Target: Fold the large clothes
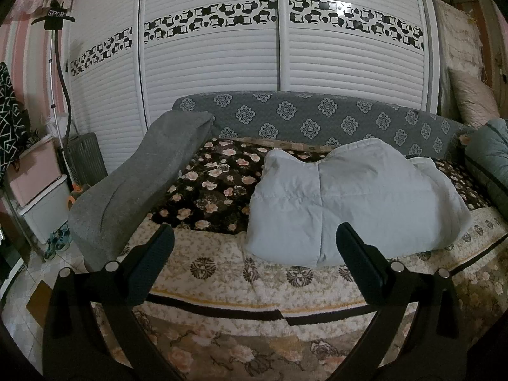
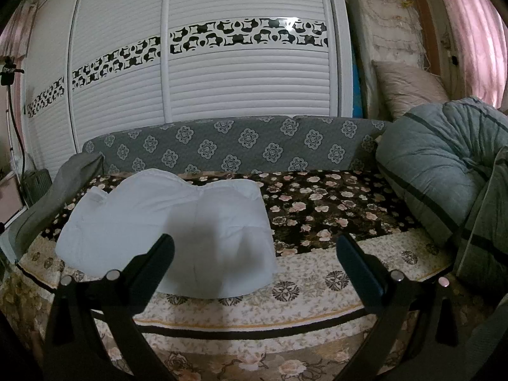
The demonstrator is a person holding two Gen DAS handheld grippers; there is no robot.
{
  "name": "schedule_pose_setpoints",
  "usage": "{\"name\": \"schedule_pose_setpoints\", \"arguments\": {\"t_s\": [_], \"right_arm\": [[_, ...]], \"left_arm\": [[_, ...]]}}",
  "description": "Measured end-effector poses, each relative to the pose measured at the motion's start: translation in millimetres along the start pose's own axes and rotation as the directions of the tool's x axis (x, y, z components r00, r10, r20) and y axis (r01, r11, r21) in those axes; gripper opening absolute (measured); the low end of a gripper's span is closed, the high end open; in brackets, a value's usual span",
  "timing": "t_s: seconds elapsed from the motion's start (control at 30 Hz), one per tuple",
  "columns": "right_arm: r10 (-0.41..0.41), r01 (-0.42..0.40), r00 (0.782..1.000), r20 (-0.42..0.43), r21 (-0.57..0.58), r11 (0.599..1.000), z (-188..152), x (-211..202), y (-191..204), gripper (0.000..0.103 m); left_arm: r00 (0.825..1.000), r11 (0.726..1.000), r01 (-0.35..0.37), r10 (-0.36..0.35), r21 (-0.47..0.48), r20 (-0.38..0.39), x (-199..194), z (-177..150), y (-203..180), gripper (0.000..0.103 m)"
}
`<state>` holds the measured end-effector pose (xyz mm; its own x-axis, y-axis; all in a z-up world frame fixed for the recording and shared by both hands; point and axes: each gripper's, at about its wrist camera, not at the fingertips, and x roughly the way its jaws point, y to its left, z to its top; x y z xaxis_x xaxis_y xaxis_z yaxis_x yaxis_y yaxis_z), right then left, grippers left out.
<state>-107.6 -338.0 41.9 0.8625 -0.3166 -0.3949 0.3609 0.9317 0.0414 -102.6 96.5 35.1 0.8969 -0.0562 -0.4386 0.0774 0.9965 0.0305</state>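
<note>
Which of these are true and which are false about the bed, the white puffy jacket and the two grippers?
1. The white puffy jacket lies folded on the bed. True.
2. The left hand-held gripper is squeezing the jacket. False: it is open and holds nothing.
3. The right hand-held gripper is open. True.
4. The wardrobe doors behind the bed are bright red. False: they are white with a black patterned band.
5. A grey-blue quilt is piled at the bed's right end. True.

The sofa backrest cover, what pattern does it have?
Grey backrest cover with pale flower-shaped medallions in rows; clearest in the right wrist view.
</note>
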Motion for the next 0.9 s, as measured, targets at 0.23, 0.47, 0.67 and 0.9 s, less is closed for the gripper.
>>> {"name": "schedule_pose_setpoints", "arguments": {"t_s": [0.23,0.47,0.67,0.9], "right_arm": [[-0.001,0.001,1.0,-0.001,-0.004,1.0,-0.2,0.2,0.1,0.102],[0.003,-0.003,1.0,-0.001,-0.003,1.0,-0.8,0.6,-0.5,0.102],[0.002,-0.002,1.0,-0.001,-0.003,1.0,-0.7,0.8,-0.1,0.102],[0.002,-0.002,1.0,-0.001,-0.003,1.0,-0.7,0.6,0.2,0.102]], "left_arm": [[1.0,1.0,0.0,0.0,-0.001,-0.001,0.3,0.2,0.1,0.1],[1.0,1.0,0.0,0.0,-0.001,-0.001,0.4,0.3,0.1,0.1],[1.0,1.0,0.001,-0.001,-0.001,-0.001,-0.3,0.4,0.5,0.1],[1.0,1.0,0.001,-0.001,0.0,-0.002,0.4,-0.1,0.7,0.1]]}}
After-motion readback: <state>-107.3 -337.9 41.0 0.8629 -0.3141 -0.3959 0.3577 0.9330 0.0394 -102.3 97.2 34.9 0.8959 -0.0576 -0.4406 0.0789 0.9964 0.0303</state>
